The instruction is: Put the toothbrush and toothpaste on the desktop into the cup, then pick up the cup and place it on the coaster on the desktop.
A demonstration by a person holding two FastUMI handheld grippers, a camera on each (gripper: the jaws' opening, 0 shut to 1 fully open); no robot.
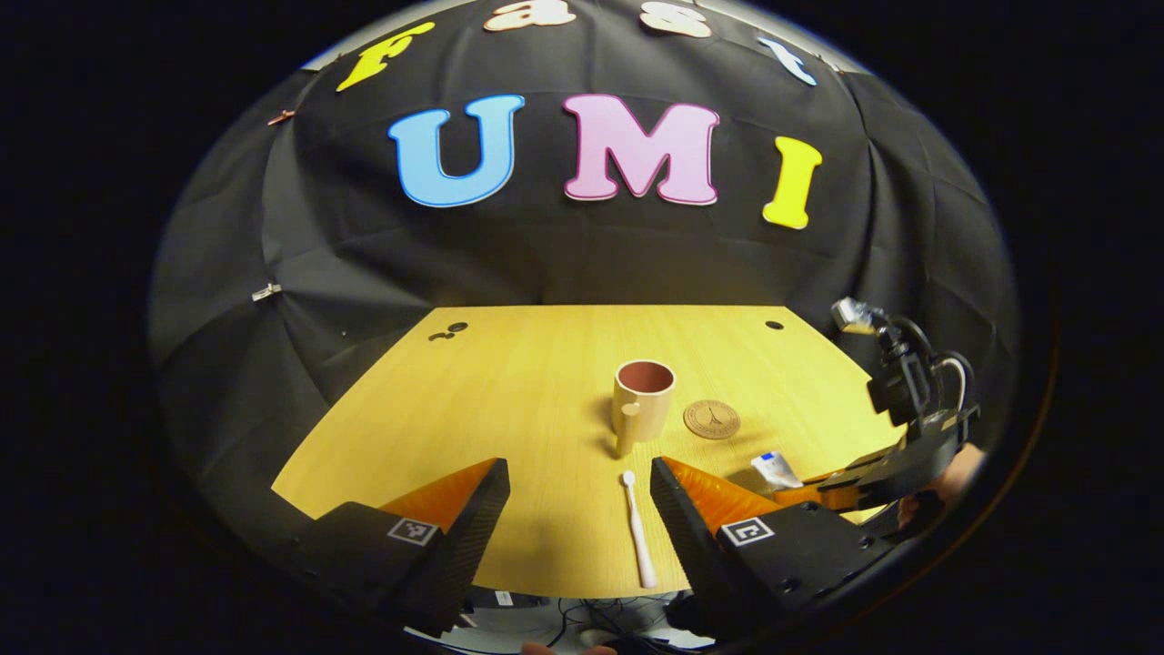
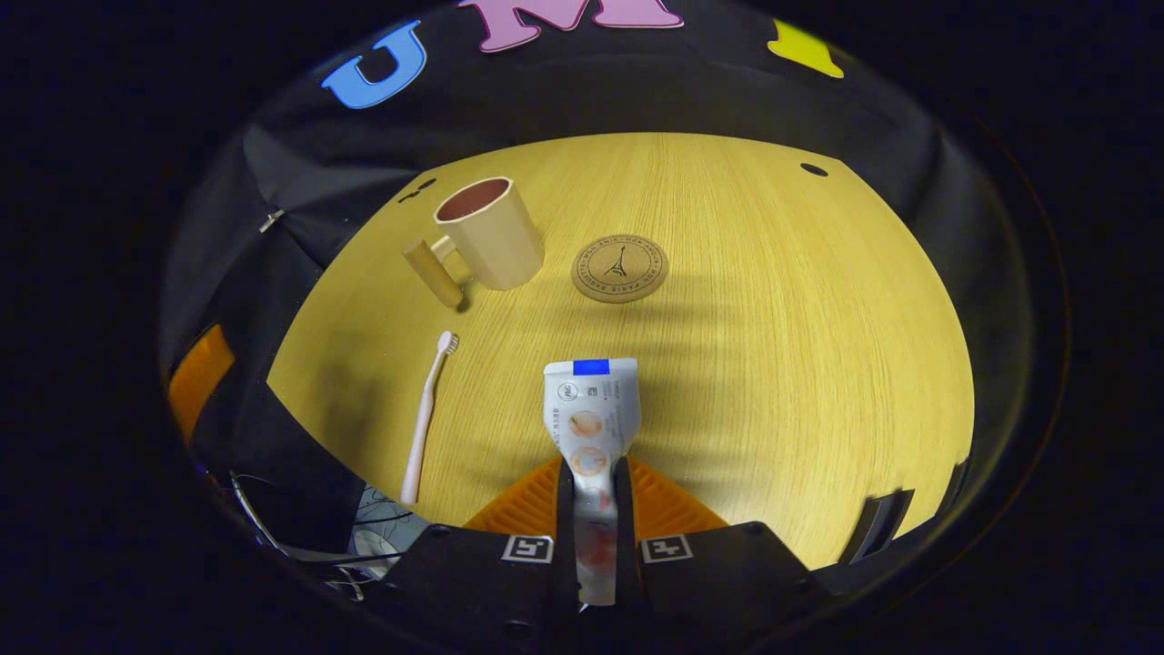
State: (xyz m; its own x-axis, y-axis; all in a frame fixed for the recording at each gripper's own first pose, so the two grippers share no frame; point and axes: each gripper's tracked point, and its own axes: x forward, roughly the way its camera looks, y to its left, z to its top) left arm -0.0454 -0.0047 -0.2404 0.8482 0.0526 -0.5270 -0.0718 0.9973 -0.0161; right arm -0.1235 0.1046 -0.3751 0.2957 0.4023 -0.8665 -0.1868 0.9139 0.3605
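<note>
Left gripper view: the left tool (image 1: 579, 496) hangs over the counter's near edge, fingers spread wide, nothing between them.
Toothbrush (image 1: 638, 529): flat on the counter (image 1: 509, 382) near the near edge, between the left tool's fingers, untouched, bristle end pointing toward the cup.
Right tool (image 2: 596, 509): pressed together on the toothpaste (image 2: 591, 414), pinching its lower part; the tube's flat crimped end points away toward the coaster.
Cup (image 2: 486, 232): upright in the counter's middle, handle toward the toothbrush (image 2: 426, 414), inside looks empty.
Coaster (image 2: 619, 267): round, lying flat just beside the cup, apart from it.
Far corners: small dark holes (image 1: 774, 325) in the counter.
</note>
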